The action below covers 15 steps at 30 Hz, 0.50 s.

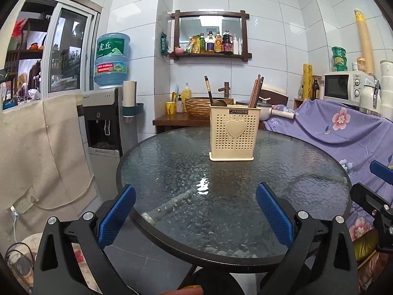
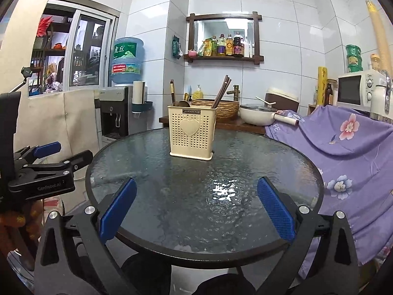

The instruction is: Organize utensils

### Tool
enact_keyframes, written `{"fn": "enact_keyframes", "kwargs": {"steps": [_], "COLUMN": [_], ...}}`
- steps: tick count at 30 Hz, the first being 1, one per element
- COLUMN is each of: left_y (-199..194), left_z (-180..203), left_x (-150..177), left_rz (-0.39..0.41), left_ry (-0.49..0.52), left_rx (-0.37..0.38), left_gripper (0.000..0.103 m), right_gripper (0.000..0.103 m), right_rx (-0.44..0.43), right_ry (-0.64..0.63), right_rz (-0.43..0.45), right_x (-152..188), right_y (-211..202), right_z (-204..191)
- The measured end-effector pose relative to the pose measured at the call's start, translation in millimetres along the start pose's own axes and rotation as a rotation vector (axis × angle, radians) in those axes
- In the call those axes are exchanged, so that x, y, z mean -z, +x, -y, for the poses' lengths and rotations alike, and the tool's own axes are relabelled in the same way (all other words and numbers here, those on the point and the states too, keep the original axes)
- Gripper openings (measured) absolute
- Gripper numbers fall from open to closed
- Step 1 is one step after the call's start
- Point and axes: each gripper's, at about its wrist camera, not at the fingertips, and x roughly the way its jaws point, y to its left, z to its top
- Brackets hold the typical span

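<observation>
A cream perforated utensil holder with a heart on its front stands toward the far side of a round glass table. Brown chopsticks lean out of its right side. A dark-handled utensil rises from its left side, with a spoon bowl beside it. My left gripper is open over the table's near edge with nothing between its blue pads. My right gripper is open too, empty, well short of the holder. The left gripper's body shows at the left of the right wrist view.
A water dispenser with a blue bottle stands left of the table. A purple floral cloth covers furniture on the right, under a microwave. A wooden counter behind holds a woven basin and a white pot.
</observation>
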Motion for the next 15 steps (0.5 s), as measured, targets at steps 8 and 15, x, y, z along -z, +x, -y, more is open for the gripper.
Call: {"fn": "enact_keyframes", "kwargs": {"steps": [8, 15], "left_y": [-0.1, -2.3], "left_z": [5.3, 9.7], "left_x": [0.7, -0.3], "left_rz": [-0.014, 0.003], "left_ry": [0.015, 0.032], "left_rx": [0.022, 0.016], "left_gripper": [0.096, 0.096], "right_gripper": [0.097, 0.097], "right_rx": [-0.005, -0.003], "right_ry": [0.014, 0.03], "right_rz": [-0.011, -0.009], "right_x": [-0.5, 0.1], "right_y": [3.8, 4.7], "right_z": [2.7, 6.2]}}
